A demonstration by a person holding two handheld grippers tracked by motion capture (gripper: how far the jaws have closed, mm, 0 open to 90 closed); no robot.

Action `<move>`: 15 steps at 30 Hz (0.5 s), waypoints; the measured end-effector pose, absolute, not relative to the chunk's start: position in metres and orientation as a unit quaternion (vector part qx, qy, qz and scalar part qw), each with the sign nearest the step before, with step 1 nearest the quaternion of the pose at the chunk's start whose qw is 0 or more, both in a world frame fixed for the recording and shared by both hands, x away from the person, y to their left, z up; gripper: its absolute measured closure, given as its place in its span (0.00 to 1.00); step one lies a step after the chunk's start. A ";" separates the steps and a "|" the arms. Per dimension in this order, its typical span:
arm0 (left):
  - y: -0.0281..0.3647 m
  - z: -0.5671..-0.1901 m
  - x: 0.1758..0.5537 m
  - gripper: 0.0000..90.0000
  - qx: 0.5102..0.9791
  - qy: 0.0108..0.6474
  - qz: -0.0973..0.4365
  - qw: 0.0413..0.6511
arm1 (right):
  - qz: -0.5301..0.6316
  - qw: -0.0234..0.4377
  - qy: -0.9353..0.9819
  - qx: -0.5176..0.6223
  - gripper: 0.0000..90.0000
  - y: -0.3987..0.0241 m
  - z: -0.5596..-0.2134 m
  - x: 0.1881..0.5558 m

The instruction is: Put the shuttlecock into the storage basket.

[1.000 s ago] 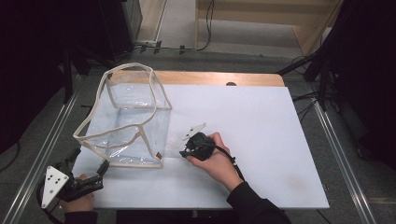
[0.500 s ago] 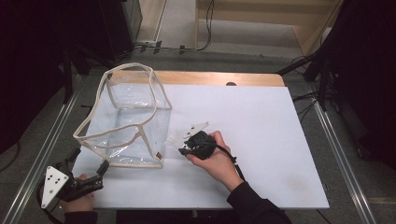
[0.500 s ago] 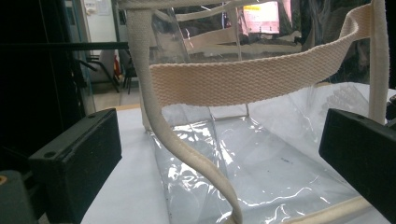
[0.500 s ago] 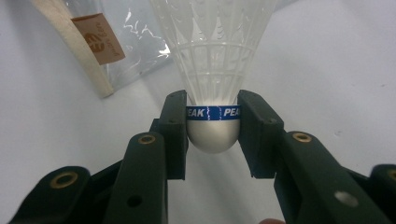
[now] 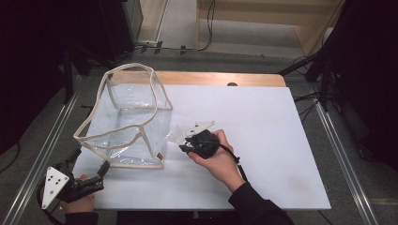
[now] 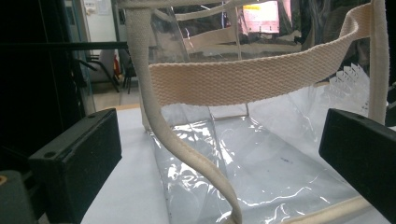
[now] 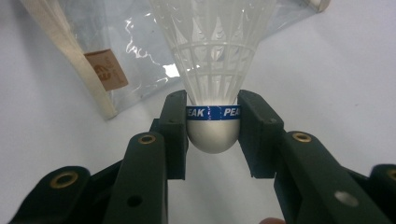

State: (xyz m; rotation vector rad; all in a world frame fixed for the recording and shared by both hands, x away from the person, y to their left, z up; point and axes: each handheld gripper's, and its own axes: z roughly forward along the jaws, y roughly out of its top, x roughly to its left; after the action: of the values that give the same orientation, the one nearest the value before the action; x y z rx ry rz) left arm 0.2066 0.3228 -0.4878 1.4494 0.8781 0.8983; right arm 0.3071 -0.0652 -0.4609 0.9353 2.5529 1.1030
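Observation:
A clear plastic tote bag [image 5: 126, 123] with cream webbing straps stands open on the white table [image 5: 267, 136]. My right gripper [image 5: 186, 143] lies low on the table just right of the bag. It is shut on a white shuttlecock [image 5: 177, 135], whose skirt points at the bag's lower right corner. In the right gripper view the pads of the right gripper [image 7: 212, 113] press on the blue-banded cork of the shuttlecock [image 7: 215, 56]. My left gripper [image 5: 89, 160] is open at the bag's front left corner. Between its jaws [image 6: 217, 140] hang the bag's straps [image 6: 233, 81], untouched.
A tan label [image 7: 106, 70] marks the bag's lower corner beside the shuttlecock. A wooden strip [image 5: 220, 78] edges the table's far side. Metal rails [image 5: 338, 154] run along both sides, with dark cabinets and cables beyond.
The right hand has shifted the shuttlecock slightly toward the bag's corner. The left gripper and the bag have stayed in place.

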 end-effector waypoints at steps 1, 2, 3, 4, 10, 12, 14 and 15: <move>0.323 -0.488 0.207 0.00 0.619 0.375 0.383 0.574 | 0.377 0.104 0.864 0.318 0.70 -0.066 -0.460 0.307; 0.323 -0.488 0.207 0.00 0.619 0.375 0.383 0.574 | 0.381 0.104 0.861 0.319 0.70 -0.066 -0.459 0.307; 0.323 -0.488 0.207 0.00 0.619 0.375 0.383 0.574 | 0.383 0.106 0.861 0.317 0.70 -0.067 -0.458 0.307; 0.323 -0.488 0.207 0.00 0.619 0.375 0.383 0.574 | 0.386 0.108 0.858 0.320 0.70 -0.067 -0.457 0.307; 0.323 -0.488 0.207 0.00 0.619 0.375 0.383 0.574 | 0.400 0.109 0.853 0.316 0.70 -0.068 -0.453 0.306; 0.323 -0.488 0.207 0.00 0.619 0.375 0.383 0.574 | 0.404 0.112 0.850 0.318 0.70 -0.069 -0.451 0.306; 0.323 -0.488 0.207 0.00 0.619 0.375 0.383 0.574 | 0.410 0.112 0.848 0.317 0.70 -0.070 -0.449 0.306; 0.323 -0.488 0.207 0.00 0.619 0.375 0.383 0.574 | 0.412 0.114 0.846 0.318 0.70 -0.070 -0.448 0.306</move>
State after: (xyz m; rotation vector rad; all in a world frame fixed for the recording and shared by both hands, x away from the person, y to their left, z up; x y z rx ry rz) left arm 0.2067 0.3226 -0.4879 1.4499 0.8786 0.8984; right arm 0.3057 -0.0700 -0.4483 0.9314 2.4808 1.2078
